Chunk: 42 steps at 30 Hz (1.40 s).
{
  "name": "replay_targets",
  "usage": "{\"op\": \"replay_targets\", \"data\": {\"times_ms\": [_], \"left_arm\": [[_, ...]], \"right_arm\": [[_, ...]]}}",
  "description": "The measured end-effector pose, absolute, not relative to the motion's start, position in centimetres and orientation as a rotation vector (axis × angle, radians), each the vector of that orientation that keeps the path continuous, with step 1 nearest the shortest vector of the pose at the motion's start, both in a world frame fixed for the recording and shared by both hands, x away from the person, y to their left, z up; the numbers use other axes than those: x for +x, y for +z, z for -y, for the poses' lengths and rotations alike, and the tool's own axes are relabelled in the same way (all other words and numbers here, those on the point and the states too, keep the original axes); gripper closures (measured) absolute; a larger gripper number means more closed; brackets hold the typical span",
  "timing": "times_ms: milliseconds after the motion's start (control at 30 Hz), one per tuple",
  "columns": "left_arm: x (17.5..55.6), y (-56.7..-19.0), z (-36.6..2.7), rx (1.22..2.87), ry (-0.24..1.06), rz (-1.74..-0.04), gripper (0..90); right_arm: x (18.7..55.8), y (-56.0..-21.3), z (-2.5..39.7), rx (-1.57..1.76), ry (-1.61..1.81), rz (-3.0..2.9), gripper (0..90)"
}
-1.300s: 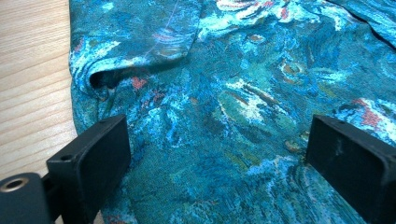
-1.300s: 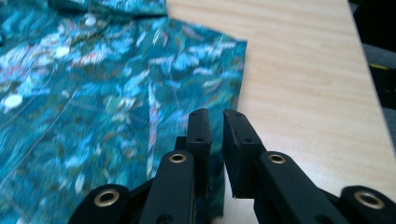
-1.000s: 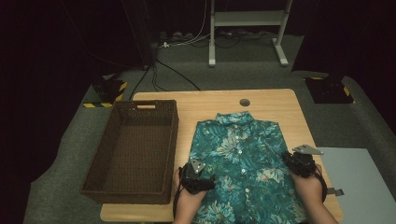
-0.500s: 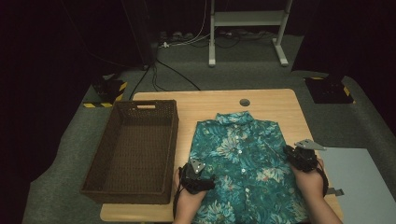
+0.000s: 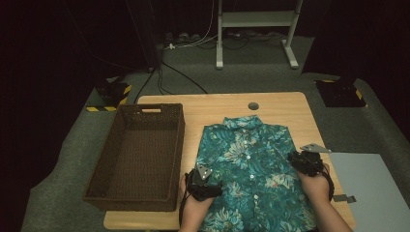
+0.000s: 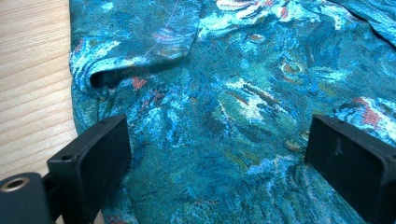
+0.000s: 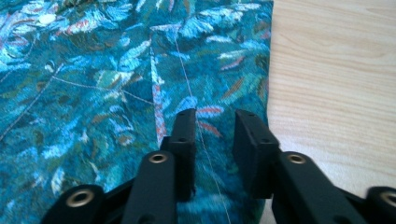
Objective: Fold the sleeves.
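Teal cloth printed with pale leaves and small red flecks makes up the shirt (image 5: pixel 249 169), which lies flat and buttoned on the wooden table (image 5: pixel 290 108), collar toward the far edge and hem toward the person. Nearest the person, the left gripper (image 5: pixel 203 181) sits at the shirt's left side near the hem; in the left gripper view its jaws stand wide apart over the fabric (image 6: pixel 243 121), holding nothing, with a soft fold of cloth just ahead and bare wood to the left. A little farther out, the right gripper (image 5: pixel 304 162) rests at the shirt's right edge, and in the right gripper view (image 7: pixel 212 135) its jaws are drawn close with a narrow gap between them, set over the cloth beside a seam near the shirt's border; whether cloth is pinched between them I cannot tell. Just left of the shirt stands a dark woven basket (image 5: pixel 140 116), empty. Beyond the collar a small round grey plug (image 5: pixel 253 106) sits in the tabletop. Past the table, on the grey floor, stand the legs of a white stand (image 5: pixel 254 34)
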<state>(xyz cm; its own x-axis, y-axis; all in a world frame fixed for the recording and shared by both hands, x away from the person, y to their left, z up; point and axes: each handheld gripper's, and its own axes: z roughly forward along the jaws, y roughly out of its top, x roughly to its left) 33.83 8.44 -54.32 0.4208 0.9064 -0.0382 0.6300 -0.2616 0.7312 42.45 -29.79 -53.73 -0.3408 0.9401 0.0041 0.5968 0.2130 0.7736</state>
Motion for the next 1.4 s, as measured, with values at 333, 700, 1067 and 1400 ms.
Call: {"op": "replay_targets", "data": {"times_ms": [333, 700, 1067, 1400], "left_arm": [[33.8, -54.3, -8.4, 1.998, 0.523, -1.296, 6.8], [33.7, -54.3, -8.3, 2.014, 0.533, -1.294, 6.7], [33.7, -54.4, -8.1, 2.021, 0.542, -1.289, 6.7], [33.7, -54.4, -8.1, 2.021, 0.544, -1.289, 6.5]], "right_arm": [[44.6, -52.7, 29.2, 1.396, 0.965, -2.021, 69.7], [46.2, -53.5, 28.9, 1.436, 0.954, -2.031, 61.2], [45.0, -52.8, 29.8, 1.418, 0.984, -2.038, 45.2], [42.1, -52.7, 31.4, 1.421, 1.021, -2.047, 33.9]]}}
